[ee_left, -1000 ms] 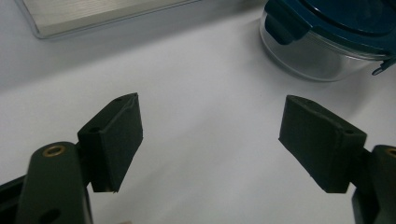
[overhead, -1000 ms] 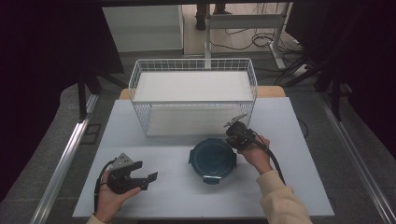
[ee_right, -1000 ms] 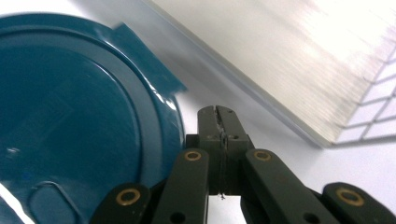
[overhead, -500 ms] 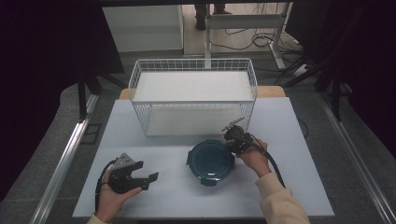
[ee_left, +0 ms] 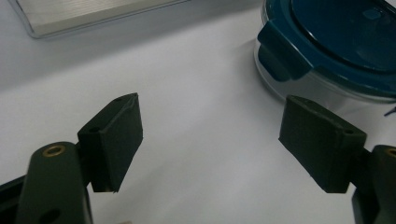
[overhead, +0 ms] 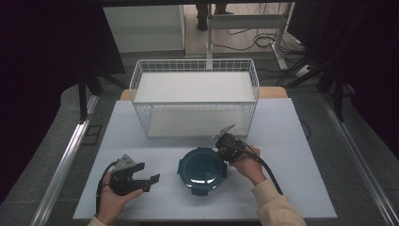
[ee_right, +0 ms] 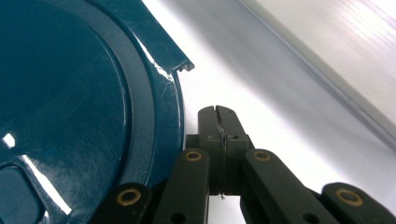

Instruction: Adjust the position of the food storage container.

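Surface (overhead: pixel 301 141): a white, rectangular top that carries everything.
Wire basket (overhead: pixel 254 84): a white mesh basket standing at the far middle of the surface, open at the top.
Round container (overhead: pixel 202 168): a clear tub with a dark teal clip-on lid, sitting on the surface in front of the basket, between the two hands. One lid clip points toward the left hand-held gripper; in the right gripper view another clip (ee_right: pixel 161 42) stands out from the rim.
Left hand-held gripper (overhead: pixel 149 180): held low at the near left, jaws pointing right toward the container but apart from it. The jaws stand wide open with nothing between them, only bare surface.
Right hand-held gripper (overhead: pixel 222 147): held just beside the container's far right rim. Its jaws are pressed fully together and grip nothing; the tips (ee_right: pixel 218 114) sit close to the lid's edge.
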`<state>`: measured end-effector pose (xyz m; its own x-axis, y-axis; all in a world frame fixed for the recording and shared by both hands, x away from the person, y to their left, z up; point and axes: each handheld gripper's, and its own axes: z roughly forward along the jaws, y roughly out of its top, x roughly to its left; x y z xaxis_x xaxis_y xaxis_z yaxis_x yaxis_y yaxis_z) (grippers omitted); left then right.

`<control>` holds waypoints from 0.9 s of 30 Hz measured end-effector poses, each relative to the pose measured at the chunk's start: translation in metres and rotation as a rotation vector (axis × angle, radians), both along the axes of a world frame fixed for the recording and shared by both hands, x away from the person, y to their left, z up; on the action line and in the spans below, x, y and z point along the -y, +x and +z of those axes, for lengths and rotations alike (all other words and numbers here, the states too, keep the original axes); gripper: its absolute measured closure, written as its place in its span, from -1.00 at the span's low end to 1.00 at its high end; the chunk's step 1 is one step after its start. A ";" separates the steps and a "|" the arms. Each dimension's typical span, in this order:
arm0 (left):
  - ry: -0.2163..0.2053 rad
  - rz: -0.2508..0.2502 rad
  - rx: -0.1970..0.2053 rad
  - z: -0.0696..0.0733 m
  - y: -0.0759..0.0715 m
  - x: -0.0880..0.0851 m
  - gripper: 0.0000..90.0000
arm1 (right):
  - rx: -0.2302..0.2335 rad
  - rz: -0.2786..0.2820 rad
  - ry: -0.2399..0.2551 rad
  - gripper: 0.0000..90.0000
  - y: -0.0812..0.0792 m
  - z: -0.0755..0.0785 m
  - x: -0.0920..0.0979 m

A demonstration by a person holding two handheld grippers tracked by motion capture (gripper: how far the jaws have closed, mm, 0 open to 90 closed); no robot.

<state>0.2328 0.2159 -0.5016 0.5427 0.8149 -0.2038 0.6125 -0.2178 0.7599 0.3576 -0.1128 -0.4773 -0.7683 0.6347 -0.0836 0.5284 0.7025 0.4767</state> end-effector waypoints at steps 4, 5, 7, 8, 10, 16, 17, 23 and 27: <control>0.000 -0.001 0.002 0.000 0.000 0.000 -0.53 | 0.001 0.034 -0.001 1.00 -0.006 -0.002 -0.010; -0.002 0.003 0.000 0.001 -0.001 0.000 -0.53 | 0.005 0.039 -0.003 1.00 -0.006 -0.003 -0.012; -0.003 0.002 0.002 0.001 0.000 -0.001 -0.53 | 0.024 0.041 -0.002 1.00 -0.007 -0.001 -0.013; -0.003 0.002 0.002 0.000 0.000 -0.001 -0.53 | 0.032 0.041 0.008 1.00 -0.007 0.002 -0.011; -0.004 0.004 0.001 0.000 -0.001 -0.001 -0.53 | 0.051 0.036 0.022 1.00 -0.010 0.007 -0.008; -0.006 0.007 0.006 0.002 -0.001 -0.002 -0.53 | 0.126 -0.008 0.123 1.00 -0.029 0.030 0.021; -0.009 0.009 0.006 0.002 -0.001 -0.002 -0.53 | 0.133 -0.013 0.148 1.00 -0.034 0.033 0.028; -0.014 0.006 0.010 0.005 0.000 0.001 -0.53 | 0.163 -0.064 0.284 1.00 -0.063 0.040 0.072; -0.019 0.003 0.015 0.007 0.000 0.002 -0.53 | 0.150 -0.067 0.373 0.87 -0.079 0.035 0.093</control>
